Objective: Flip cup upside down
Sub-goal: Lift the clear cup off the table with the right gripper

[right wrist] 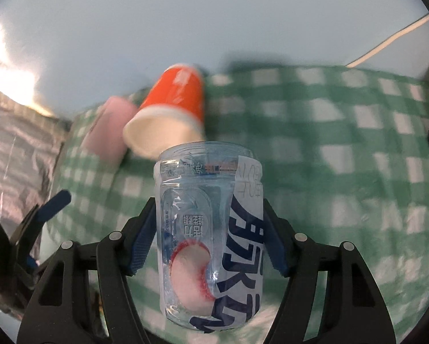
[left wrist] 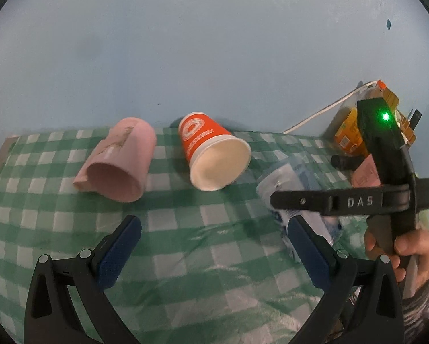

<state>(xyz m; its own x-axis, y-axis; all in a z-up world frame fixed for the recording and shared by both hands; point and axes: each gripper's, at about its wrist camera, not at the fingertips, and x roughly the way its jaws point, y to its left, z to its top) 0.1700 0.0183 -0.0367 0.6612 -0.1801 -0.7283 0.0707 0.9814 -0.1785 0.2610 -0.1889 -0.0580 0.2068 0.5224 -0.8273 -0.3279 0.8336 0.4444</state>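
My right gripper [right wrist: 207, 229] is shut on a clear plastic cup [right wrist: 210, 229] with blue lettering and holds it above the green checked tablecloth [right wrist: 329, 143]. The cup also shows in the left wrist view [left wrist: 289, 183], partly behind the right gripper's black body [left wrist: 340, 200]. My left gripper [left wrist: 214, 246] is open and empty, low over the cloth [left wrist: 185, 229], left of the held cup. An orange paper cup [left wrist: 214, 154] lies on its side, mouth toward me. A pink cup [left wrist: 120, 160] lies on its side to its left. Both show blurred in the right wrist view, orange [right wrist: 168, 114] and pink [right wrist: 108, 126].
A pale blue wall [left wrist: 214, 43] stands right behind the table. Orange boxes [left wrist: 349, 132], a pink packet [left wrist: 366, 172] and a white cable [left wrist: 323, 111] sit at the table's far right corner. The table's left edge [left wrist: 2, 154] is near the pink cup.
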